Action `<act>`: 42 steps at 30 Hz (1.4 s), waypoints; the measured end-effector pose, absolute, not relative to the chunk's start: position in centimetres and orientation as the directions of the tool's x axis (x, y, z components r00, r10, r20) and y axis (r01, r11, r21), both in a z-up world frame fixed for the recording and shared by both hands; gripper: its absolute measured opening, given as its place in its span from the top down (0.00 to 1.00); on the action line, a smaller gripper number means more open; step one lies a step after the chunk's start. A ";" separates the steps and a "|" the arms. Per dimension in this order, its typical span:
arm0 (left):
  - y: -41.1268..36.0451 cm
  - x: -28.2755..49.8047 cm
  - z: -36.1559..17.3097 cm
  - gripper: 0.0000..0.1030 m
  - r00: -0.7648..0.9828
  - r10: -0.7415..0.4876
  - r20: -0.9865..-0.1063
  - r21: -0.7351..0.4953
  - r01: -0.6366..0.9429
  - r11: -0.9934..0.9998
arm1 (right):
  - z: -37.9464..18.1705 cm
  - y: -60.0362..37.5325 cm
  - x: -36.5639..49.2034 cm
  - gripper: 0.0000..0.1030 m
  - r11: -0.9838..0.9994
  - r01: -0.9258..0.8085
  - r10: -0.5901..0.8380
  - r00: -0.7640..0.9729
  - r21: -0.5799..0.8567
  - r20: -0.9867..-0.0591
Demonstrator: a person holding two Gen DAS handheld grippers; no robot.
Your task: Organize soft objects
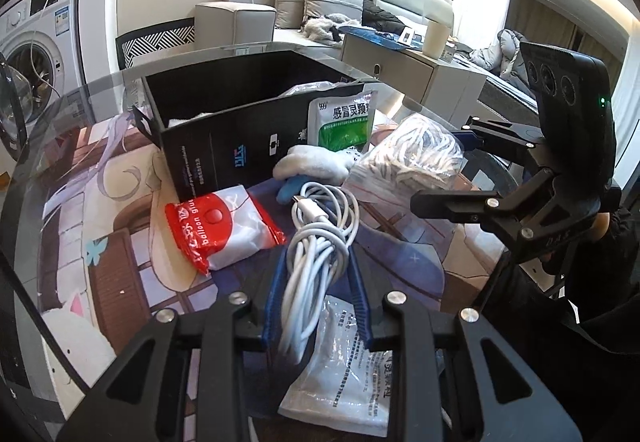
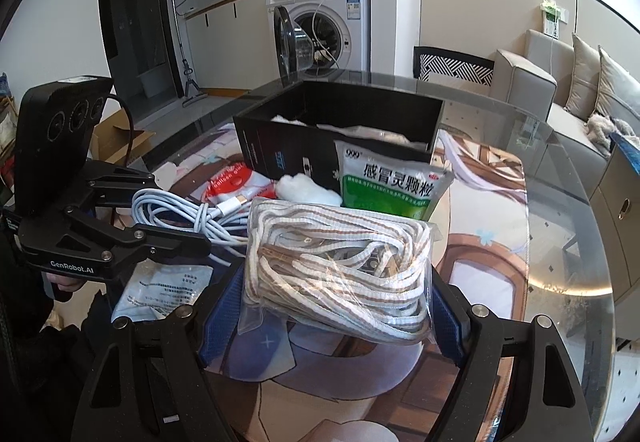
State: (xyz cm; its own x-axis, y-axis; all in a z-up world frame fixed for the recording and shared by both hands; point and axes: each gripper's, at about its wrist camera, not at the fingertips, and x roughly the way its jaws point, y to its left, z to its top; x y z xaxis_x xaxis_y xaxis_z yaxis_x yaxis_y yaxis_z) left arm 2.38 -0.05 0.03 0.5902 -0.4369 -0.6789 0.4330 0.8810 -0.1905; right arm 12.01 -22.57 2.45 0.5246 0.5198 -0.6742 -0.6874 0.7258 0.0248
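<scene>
Left tongs (image 1: 316, 282) clamp one cable (image 1: 320, 238) | right tongs (image 2: 336, 306) grip one rope bag (image 2: 340, 270)

The box (image 1: 224, 145) walls hide most of its contents; only white scraps show above the rim. A white packet (image 1: 340, 362) lies partly under the cable (image 1: 316, 242) and left claw (image 1: 316, 294). At 6 o'clock, both views cut off the claw bodies. Small print on the green sachet (image 2: 390, 185) is unreadable.
</scene>
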 end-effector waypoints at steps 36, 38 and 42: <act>3.2 6.5 6.5 0.72 0.789 -0.325 -0.521 -0.220 0.244 0.944 | 8.7 -20.8 17.1 0.20 0.858 -0.514 0.404 0.694 -0.018 -0.596; 3.1 7.4 6.3 0.72 0.791 -0.320 -0.522 -0.219 0.238 0.946 | 8.8 -20.4 17.7 0.21 0.863 -0.504 0.393 0.699 -0.023 -0.597; 3.0 9.5 6.0 0.72 0.794 -0.309 -0.524 -0.225 0.221 0.949 | 8.8 -19.2 19.4 0.20 0.871 -0.488 0.362 0.707 -0.049 -0.607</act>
State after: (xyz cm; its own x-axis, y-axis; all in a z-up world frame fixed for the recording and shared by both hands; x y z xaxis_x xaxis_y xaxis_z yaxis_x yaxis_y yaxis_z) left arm 9.52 2.99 6.02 0.7936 -0.3092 -0.5241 0.2208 0.9489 -0.2255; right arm 19.37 -19.21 8.84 0.7071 0.3623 -0.6072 -0.4883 0.8713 -0.0488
